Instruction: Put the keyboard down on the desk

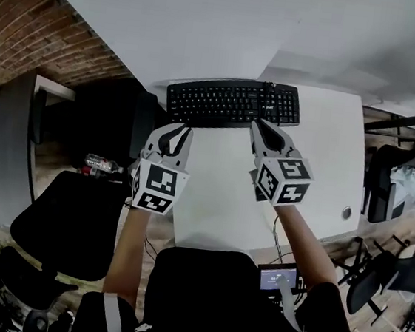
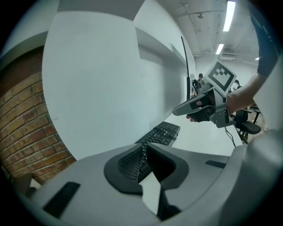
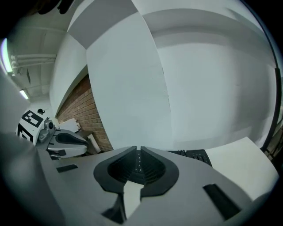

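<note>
Probably light, stiff keyboard (image 1: 233, 103) — take thin front edge; left gripper (image 1: 176, 129), right gripper (image 1: 259, 123) — jaws closed, seemingly empty.

The black full-size keyboard (image 1: 233, 103) lies flat, keys up, on the white desk (image 1: 325, 175). Its long side runs along the desk's far edge, and its left end sits at the far left corner. The desk surface nearer the person is bare.
</note>
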`<state>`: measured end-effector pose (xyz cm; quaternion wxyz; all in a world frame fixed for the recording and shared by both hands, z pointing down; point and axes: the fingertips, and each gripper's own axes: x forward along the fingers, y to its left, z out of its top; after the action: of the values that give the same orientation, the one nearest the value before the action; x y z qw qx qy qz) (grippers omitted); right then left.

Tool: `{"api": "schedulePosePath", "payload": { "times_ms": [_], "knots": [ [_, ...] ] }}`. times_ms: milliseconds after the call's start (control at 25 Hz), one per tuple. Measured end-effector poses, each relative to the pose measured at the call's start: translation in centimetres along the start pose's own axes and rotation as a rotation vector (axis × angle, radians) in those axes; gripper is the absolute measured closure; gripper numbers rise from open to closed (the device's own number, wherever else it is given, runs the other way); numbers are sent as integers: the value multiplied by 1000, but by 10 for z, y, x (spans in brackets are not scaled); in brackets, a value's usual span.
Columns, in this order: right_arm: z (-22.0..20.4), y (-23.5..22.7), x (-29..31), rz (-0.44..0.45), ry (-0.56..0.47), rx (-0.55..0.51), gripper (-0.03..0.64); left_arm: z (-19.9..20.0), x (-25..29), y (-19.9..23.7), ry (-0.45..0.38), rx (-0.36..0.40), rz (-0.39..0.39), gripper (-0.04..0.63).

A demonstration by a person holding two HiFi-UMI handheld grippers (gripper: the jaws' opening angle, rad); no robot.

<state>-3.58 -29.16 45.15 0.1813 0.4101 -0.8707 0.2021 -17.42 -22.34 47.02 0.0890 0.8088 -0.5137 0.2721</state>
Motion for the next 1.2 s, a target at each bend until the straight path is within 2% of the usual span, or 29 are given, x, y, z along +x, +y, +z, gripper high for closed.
{"api": "schedulePosePath", "payload": {
  "times_ms": [160,320,760,1080,1200],
  "knots": [
    [23,19,-13,28,-52,-35,560,22,-23,-2,-54,-22,38,566],
    [45,39,-27,54,-101,-84,562,53,-48,1,-118,6,73,572],
    [90,78,-69,113,-223,-138,568,94,-112,-4,-231,13,173,580],
    [118,97,-101,150,-307,-154,571,120,-152,-11,-327,-61,257,581],
    [126,103,-112,167,-330,-164,572,128,-161,-15,-343,-63,275,581]
  ]
}}
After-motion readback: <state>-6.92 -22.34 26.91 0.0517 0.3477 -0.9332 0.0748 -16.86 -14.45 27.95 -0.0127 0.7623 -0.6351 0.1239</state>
